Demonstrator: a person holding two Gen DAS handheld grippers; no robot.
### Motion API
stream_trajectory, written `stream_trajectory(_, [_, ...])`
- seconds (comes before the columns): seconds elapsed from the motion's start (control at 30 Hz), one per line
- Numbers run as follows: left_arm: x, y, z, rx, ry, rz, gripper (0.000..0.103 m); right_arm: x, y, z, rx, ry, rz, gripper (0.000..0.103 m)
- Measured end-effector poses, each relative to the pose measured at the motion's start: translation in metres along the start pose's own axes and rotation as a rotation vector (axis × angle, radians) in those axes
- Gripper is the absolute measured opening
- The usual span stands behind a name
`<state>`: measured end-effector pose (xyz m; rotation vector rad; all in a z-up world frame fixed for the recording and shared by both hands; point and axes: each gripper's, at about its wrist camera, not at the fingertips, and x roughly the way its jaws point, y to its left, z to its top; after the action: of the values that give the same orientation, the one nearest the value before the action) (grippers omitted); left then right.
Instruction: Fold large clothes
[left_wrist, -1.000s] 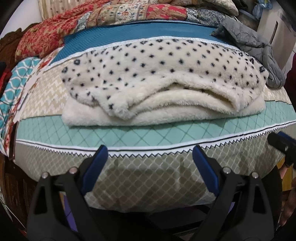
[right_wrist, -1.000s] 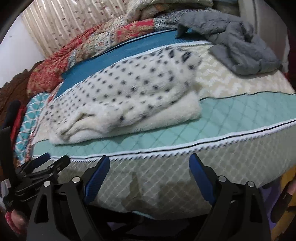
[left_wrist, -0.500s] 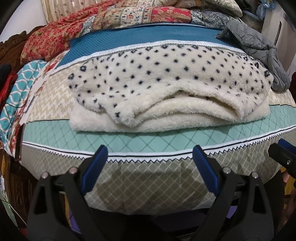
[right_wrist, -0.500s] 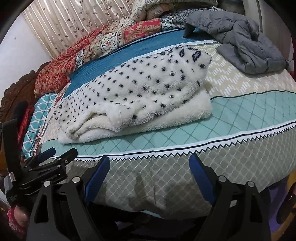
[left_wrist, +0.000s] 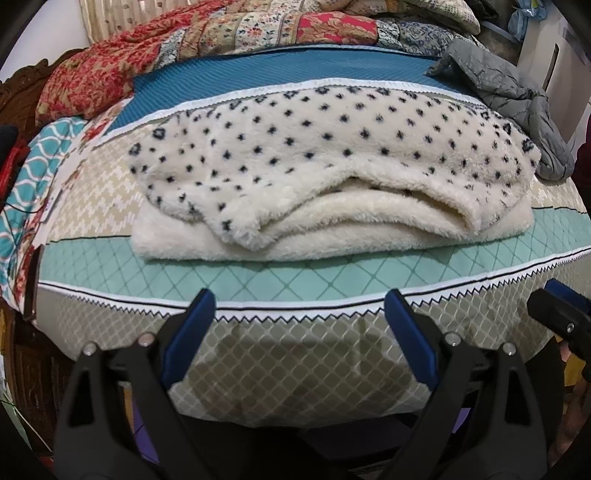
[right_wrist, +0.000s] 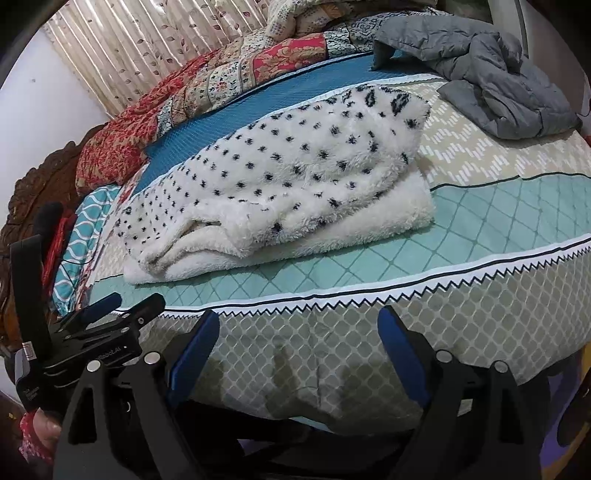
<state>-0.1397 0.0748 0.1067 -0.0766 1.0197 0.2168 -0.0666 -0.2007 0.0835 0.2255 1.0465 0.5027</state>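
Ahead of both tongs, on the bed (left_wrist: 295, 291), the spotted fleece garment (left_wrist: 332, 147) lies folded into a thick stack, spotted side up, plain cream pile showing along its near edge. Your left gripper (left_wrist: 295, 325) hangs below the bed's near edge w/ jaws spread wide, holding nothing; the bundle sits well beyond its tips, roughly centred. Your right gripper (right_wrist: 297, 341) is likewise wide and empty, w/ the fleece (right_wrist: 280, 177) beyond and to the left of its tips. Neither tong touches the cloth.

Long axis runs left-right across the left gripper's line of sight, parallel to the bed edge; from the right gripper it slants from near-left to far-right. The open, layered edge faces you.

Handling, as a guess: soft, bulky, prob. fairly light, no stiffness, so it'll sag and layers may slide apart if lifted from one point. Best hold looks like the two near corners, one per tong, biting through all layers at the cream edge.

Far right, beyond the fleece: a grey quilted jacket (right_wrist: 491, 70), unfolded, well apart from it.
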Motion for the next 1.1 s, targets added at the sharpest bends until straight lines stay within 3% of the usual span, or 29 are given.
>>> stream_trajectory(0.3, [0.004, 0.004, 0.001, -0.013, 0.005, -0.009, 0.089, 0.001, 0.001, 0.002, 0.004, -0.003, 0.018, 0.089])
stream_trajectory(0.53, [0.004, 0.019, 0.022, -0.038, 0.007, -0.015, 0.089, -0.012, -0.011, 0.013, 0.001, -0.056, 0.000, 0.089])
stream_trajectory(0.7, [-0.016, 0.075, 0.067, -0.091, -0.066, 0.009, 0.089, -0.036, -0.045, 0.058, 0.046, -0.155, 0.025, 0.089])
stream_trajectory(0.83, [-0.025, 0.139, 0.109, -0.114, -0.151, 0.061, 0.094, -0.031, -0.071, 0.096, 0.038, -0.178, 0.024, 0.089])
stream_trajectory(0.93, [-0.007, 0.185, 0.127, -0.169, -0.111, 0.037, 0.094, -0.015, -0.089, 0.114, 0.067, -0.168, 0.038, 0.089])
stream_trajectory(1.1, [0.032, 0.214, 0.132, -0.160, -0.061, 0.009, 0.094, 0.019, -0.105, 0.132, 0.101, -0.136, 0.053, 0.089])
